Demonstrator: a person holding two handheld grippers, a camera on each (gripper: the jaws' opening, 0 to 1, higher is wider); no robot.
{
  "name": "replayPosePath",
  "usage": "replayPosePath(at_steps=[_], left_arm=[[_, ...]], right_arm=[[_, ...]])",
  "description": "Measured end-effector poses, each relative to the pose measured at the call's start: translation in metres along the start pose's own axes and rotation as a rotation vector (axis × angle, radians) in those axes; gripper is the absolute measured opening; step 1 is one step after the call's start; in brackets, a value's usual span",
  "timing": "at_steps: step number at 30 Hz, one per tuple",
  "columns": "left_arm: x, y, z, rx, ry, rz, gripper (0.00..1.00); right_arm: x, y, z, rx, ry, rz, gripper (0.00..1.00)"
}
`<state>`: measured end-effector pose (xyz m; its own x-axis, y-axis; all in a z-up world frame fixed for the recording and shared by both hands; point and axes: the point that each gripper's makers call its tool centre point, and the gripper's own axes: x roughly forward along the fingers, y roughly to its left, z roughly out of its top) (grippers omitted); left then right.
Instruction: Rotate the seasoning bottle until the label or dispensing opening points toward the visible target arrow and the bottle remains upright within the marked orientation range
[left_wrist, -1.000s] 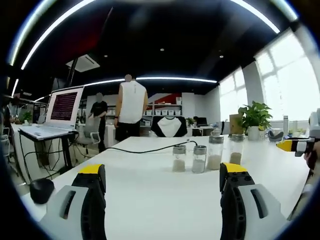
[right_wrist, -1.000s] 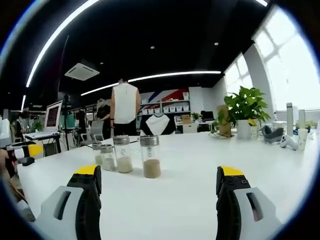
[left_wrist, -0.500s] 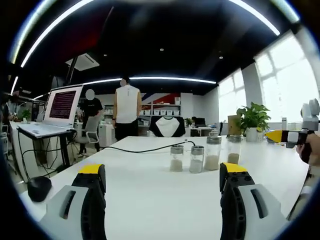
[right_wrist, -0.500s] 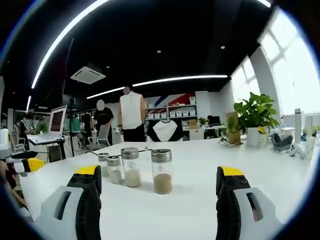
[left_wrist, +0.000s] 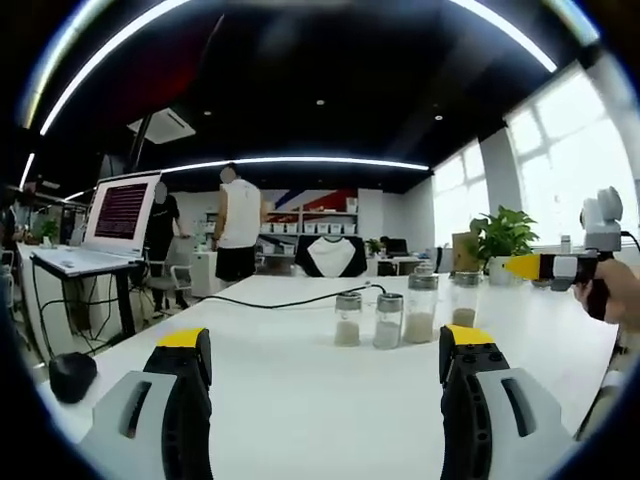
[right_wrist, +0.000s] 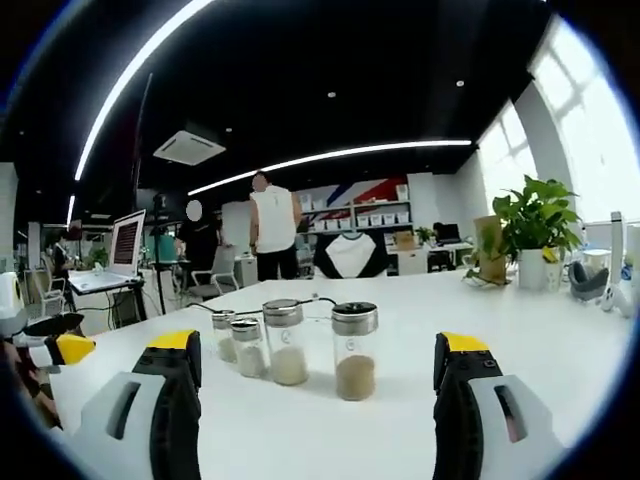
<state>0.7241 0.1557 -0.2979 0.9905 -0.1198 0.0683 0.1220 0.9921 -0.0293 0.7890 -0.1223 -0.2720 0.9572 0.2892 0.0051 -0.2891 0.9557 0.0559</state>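
Several clear seasoning bottles with metal lids stand upright in a row on the white table (left_wrist: 290, 370). In the left gripper view the row runs from a small bottle (left_wrist: 348, 319) to a taller one (left_wrist: 421, 309). In the right gripper view the nearest bottle (right_wrist: 354, 338) holds brown powder, beside a tall bottle (right_wrist: 285, 342) of pale powder. My left gripper (left_wrist: 325, 345) is open, well short of the row. My right gripper (right_wrist: 316, 345) is open too, with the bottles ahead between its jaws but apart from them. The right gripper's yellow tip (left_wrist: 528, 266) enters the left gripper view at right.
A black cable (left_wrist: 290, 298) lies across the table's far side. A laptop (left_wrist: 115, 220) sits on a stand at left, people (left_wrist: 238, 235) stand behind, a potted plant (right_wrist: 538, 225) is at right. A black object (left_wrist: 70, 376) sits beyond the table's left edge.
The right gripper has risen and come closer to the bottles, which look larger and more central in its view. The left gripper stays put. The people in the background walked leftward.
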Motion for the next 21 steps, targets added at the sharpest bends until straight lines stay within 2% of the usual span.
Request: replayPosePath(at_steps=[3, 10, 13, 16, 18, 21], left_arm=[[0.000, 0.001, 0.001, -0.001, -0.001, 0.003, 1.00], [-0.001, 0.001, 0.000, -0.006, 0.005, -0.004, 1.00], [-0.001, 0.000, 0.002, 0.002, -0.003, -0.002, 1.00], [0.000, 0.000, 0.000, 0.000, 0.008, -0.001, 1.00], [0.000, -0.001, -0.001, 0.003, 0.016, -0.005, 1.00], [0.000, 0.000, 0.000, -0.001, 0.013, 0.001, 1.00]], right_arm=[[0.006, 0.010, 0.000, 0.001, -0.008, 0.016, 0.99], [0.028, 0.018, 0.006, 0.032, -0.009, 0.048, 0.98], [0.037, 0.022, 0.008, 0.008, -0.007, 0.051, 0.98], [0.045, 0.025, 0.008, 0.006, 0.000, 0.054, 0.97], [0.048, 0.023, 0.005, 0.035, 0.005, 0.036, 0.97], [0.054, 0.027, 0.003, 0.018, 0.011, 0.040, 0.97]])
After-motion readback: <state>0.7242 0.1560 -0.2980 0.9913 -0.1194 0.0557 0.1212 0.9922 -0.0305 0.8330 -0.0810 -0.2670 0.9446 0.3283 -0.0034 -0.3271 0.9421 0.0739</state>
